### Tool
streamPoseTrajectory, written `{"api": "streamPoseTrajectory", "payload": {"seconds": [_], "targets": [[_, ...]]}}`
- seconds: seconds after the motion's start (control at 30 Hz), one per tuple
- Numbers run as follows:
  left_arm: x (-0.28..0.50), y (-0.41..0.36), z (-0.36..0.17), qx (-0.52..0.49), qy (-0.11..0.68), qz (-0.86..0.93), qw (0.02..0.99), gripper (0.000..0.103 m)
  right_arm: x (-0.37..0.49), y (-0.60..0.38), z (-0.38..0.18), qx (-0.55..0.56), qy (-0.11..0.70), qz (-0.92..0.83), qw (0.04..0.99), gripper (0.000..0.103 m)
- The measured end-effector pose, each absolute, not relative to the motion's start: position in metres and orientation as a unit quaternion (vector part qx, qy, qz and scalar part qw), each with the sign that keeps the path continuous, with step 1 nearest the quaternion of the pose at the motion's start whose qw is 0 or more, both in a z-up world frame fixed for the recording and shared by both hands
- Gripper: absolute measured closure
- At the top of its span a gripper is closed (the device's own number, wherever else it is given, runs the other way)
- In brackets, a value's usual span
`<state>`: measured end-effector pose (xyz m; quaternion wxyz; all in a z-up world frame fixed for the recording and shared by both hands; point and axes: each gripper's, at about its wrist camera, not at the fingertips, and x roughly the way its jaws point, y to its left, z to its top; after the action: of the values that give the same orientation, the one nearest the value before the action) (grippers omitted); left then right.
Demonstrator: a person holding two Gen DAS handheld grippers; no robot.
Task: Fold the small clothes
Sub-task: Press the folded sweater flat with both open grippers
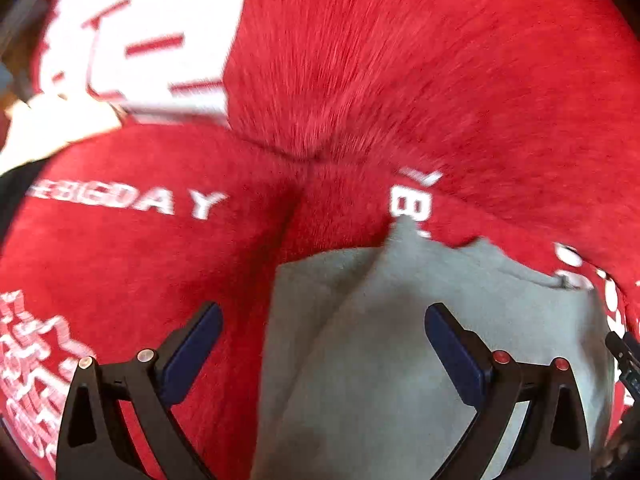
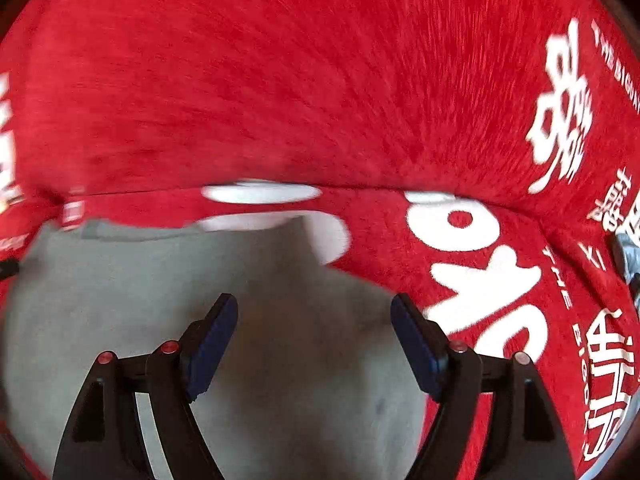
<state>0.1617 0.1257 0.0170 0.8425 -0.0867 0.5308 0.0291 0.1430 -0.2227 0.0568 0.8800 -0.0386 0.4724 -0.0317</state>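
Note:
A small grey garment (image 1: 400,340) lies on a red cloth with white lettering (image 1: 360,80). In the left wrist view my left gripper (image 1: 323,312) is open just above the garment's left part, its blue pads apart and holding nothing. In the right wrist view the same grey garment (image 2: 180,288) fills the lower left, and my right gripper (image 2: 314,304) is open over its right edge, empty. The red cloth (image 2: 280,80) surrounds it. Both views are motion-blurred.
The red cloth has folds and a ridge across the middle (image 2: 360,190). A pale surface (image 1: 48,132) shows at the far left of the left wrist view. The other gripper's dark edge (image 1: 624,360) shows at the right border.

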Motion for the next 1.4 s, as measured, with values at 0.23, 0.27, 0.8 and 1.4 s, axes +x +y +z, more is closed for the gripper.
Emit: {"api": "streamPoseTrajectory", "payload": {"seconds": [0.23, 0.27, 0.8, 1.4], "targets": [[0.081, 0.06, 0.041, -0.028, 0.507, -0.037, 0.861, 0.001, 0.085, -0.149, 0.044, -0.064, 0.484, 0.045, 0.871, 0.021], [0.08, 0.051, 0.036, -0.011, 0.51, -0.031, 0.859, 0.001, 0.085, -0.145, 0.038, -0.071, 0.488, 0.042, 0.869, 0.021], [0.047, 0.082, 0.038, -0.045, 0.52, 0.005, 0.853, 0.0, 0.021, -0.223, 0.06, -0.005, 0.479, -0.045, 0.877, 0.02], [0.011, 0.078, 0.011, -0.025, 0.532, -0.004, 0.846, 0.0, -0.005, -0.185, 0.018, -0.039, 0.503, -0.004, 0.863, 0.018]]}}
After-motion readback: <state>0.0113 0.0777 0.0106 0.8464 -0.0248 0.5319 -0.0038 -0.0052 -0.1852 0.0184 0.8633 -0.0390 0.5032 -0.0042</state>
